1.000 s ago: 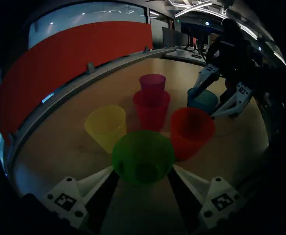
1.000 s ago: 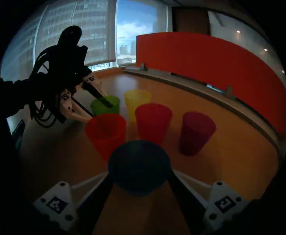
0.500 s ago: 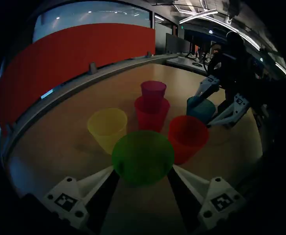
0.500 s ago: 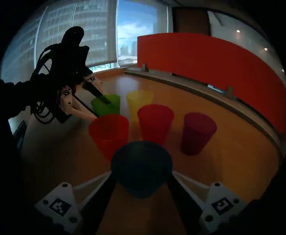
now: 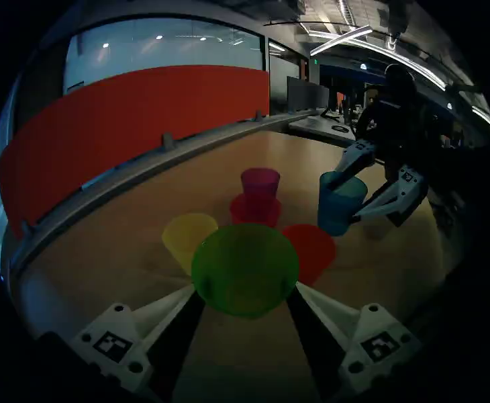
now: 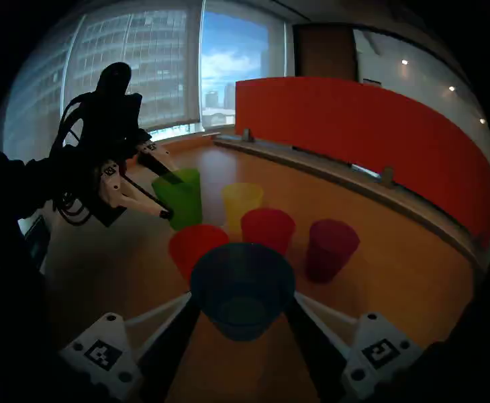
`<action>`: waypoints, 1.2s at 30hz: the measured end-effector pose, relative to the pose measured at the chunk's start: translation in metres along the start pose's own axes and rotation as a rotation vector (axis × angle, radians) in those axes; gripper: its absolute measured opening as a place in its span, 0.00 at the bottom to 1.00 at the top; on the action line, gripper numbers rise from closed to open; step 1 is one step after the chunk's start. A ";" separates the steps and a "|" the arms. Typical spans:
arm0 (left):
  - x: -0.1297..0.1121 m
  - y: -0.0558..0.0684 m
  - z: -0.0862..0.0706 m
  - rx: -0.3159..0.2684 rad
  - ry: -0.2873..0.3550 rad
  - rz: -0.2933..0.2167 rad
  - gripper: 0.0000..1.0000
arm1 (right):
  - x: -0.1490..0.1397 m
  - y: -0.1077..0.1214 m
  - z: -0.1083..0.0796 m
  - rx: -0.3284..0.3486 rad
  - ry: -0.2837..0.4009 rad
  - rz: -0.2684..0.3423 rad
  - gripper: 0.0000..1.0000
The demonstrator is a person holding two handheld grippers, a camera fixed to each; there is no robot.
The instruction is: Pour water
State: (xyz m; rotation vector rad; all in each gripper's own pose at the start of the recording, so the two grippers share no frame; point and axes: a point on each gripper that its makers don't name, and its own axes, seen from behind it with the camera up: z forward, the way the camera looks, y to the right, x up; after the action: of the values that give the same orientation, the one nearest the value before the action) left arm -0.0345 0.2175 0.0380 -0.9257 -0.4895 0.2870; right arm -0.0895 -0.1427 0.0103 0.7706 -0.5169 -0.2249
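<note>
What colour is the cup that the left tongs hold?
The cup is translucent green, clearest in the left gripper view.

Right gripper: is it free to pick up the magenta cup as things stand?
Probably not. The right gripper is shut on the blue cup, so it has no free grip. The magenta cup itself stands unobstructed on the table, ahead to the right.

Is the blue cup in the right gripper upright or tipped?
Upright: the blue cup sits rim-up, not leaning, in the right gripper.
</note>
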 end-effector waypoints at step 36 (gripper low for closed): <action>0.078 0.017 -0.086 0.077 0.244 -0.008 0.82 | 0.086 -0.020 -0.062 -0.038 0.195 -0.030 0.87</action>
State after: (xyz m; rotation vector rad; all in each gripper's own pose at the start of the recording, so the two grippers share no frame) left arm 0.0760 0.2019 0.0020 -0.8695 -0.2558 0.1809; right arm 0.0161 -0.1515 -0.0107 0.7548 -0.3159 -0.1843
